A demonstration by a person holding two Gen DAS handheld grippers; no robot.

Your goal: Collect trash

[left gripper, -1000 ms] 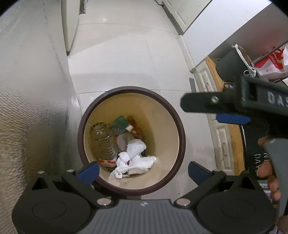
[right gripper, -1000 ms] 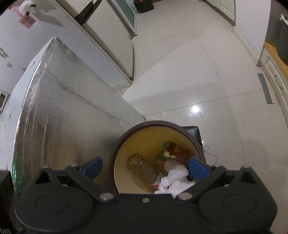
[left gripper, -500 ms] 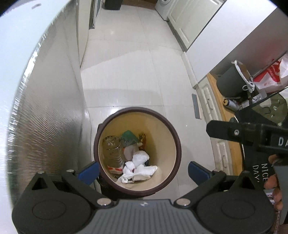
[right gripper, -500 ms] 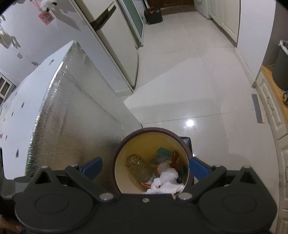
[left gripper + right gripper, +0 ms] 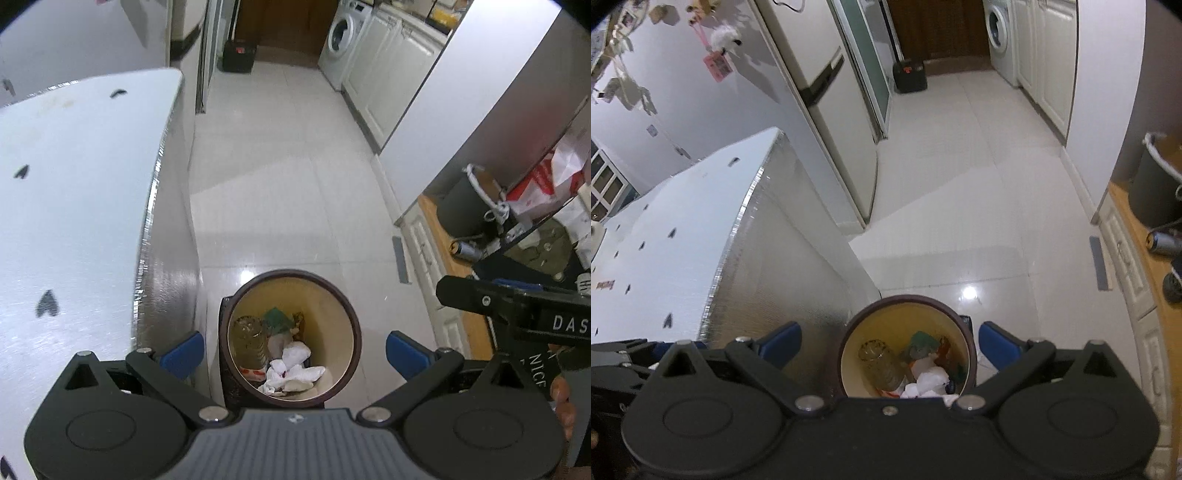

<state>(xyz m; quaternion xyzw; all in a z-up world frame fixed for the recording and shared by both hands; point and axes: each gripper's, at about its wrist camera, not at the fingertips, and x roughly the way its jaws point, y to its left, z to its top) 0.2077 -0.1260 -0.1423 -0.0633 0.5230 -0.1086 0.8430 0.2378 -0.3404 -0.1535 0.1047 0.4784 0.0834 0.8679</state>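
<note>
A round bin with a dark brown rim (image 5: 354,321) stands on the white tiled floor, well below both grippers. Inside lie a clear plastic bottle (image 5: 251,341), crumpled white tissues (image 5: 291,371) and a green wrapper (image 5: 277,318). The bin also shows in the right wrist view (image 5: 971,354), with the bottle (image 5: 882,363) and tissues (image 5: 931,382). My left gripper (image 5: 293,349) is open and empty, high above the bin. My right gripper (image 5: 890,341) is open and empty too; its body shows at the right of the left wrist view (image 5: 517,306).
A white table with a silver foil side (image 5: 74,221) stands left of the bin. A fridge (image 5: 827,110) and washing machine (image 5: 341,48) are farther back. A wooden counter at right holds a dark bucket (image 5: 469,206), a can (image 5: 463,249) and a red-white bag (image 5: 546,181).
Both grippers have risen well above the bin, which now looks much smaller. The table top and far end of the kitchen have come into view. Both stay open and empty.
</note>
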